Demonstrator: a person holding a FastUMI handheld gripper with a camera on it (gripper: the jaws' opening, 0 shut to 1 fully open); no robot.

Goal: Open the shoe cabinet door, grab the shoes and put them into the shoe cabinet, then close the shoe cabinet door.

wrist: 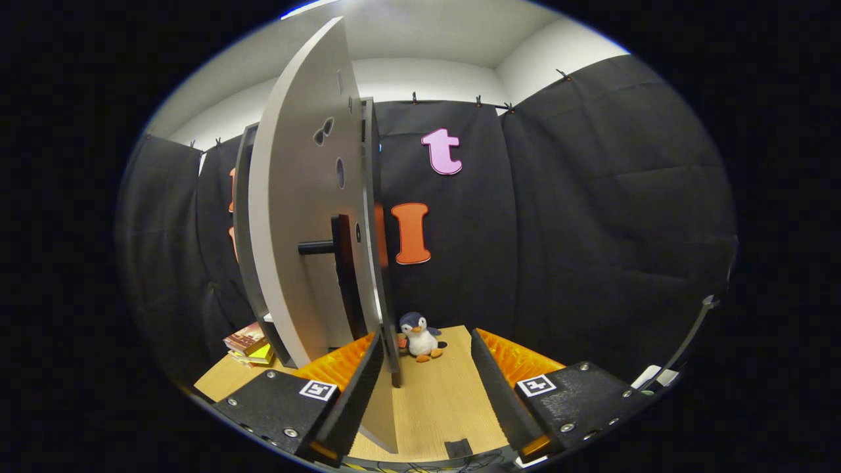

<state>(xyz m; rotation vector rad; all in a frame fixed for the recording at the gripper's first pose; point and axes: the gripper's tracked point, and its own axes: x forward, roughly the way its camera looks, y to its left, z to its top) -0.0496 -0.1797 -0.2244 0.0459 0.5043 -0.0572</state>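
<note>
The claw is seen with its two fingers spread well apart, nothing being clamped between them. The shoe cabinet door, a pale grey panel, is swung open and stands edge-on just ahead of the left finger, its lower edge reaching down beside that finger's inner face; whether it is actually touched by the finger cannot be told. A black bar handle is carried on the door's face at mid height, and several small holes are cut higher in the panel. The shoe cabinet is glimpsed as a dark frame behind the door, its inside being hidden. On the light wooden desk, a small stuffed penguin is set beyond the fingers, near the black cloth wall. A short stack of books is laid on the desk beside the foot of the cabinet, left of the door.
</note>
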